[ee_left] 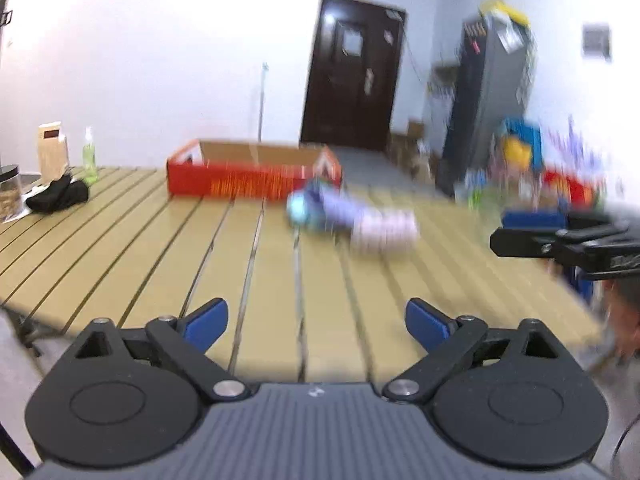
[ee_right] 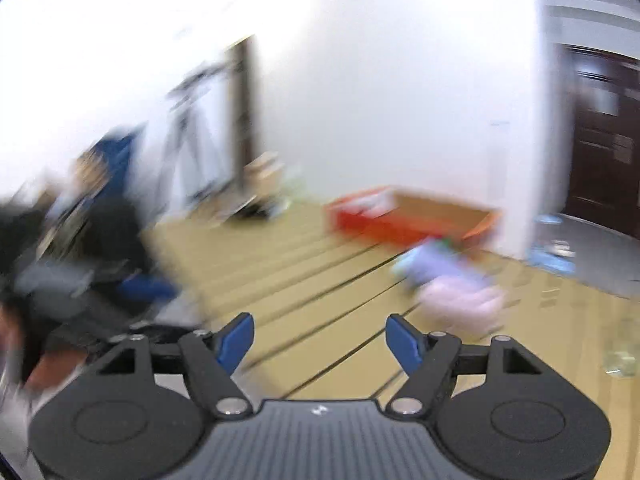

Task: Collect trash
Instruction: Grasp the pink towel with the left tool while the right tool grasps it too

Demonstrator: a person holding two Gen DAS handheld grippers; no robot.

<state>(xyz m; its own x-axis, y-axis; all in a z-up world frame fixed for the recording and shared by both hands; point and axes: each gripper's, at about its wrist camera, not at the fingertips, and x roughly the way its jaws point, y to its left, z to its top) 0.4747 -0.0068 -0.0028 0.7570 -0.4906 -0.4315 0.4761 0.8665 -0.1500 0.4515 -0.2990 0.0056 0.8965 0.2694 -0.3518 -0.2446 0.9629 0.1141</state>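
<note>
Both my grippers, left gripper (ee_left: pixel 316 322) and right gripper (ee_right: pixel 320 340), gape wide with nothing held, above the bench (ee_left: pixel 120 248); blurry wrappers (ee_left: pixel 352 218) lie beside the red box (ee_left: pixel 248 184) near its far edge.

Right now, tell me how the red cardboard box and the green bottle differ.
The red cardboard box is wide, low and open-topped; the green bottle is slim, tall and upright. The box sits near the table's middle at its far edge; the bottle stands at the far left, beside a black cloth. Both rest on the slatted table.
</note>
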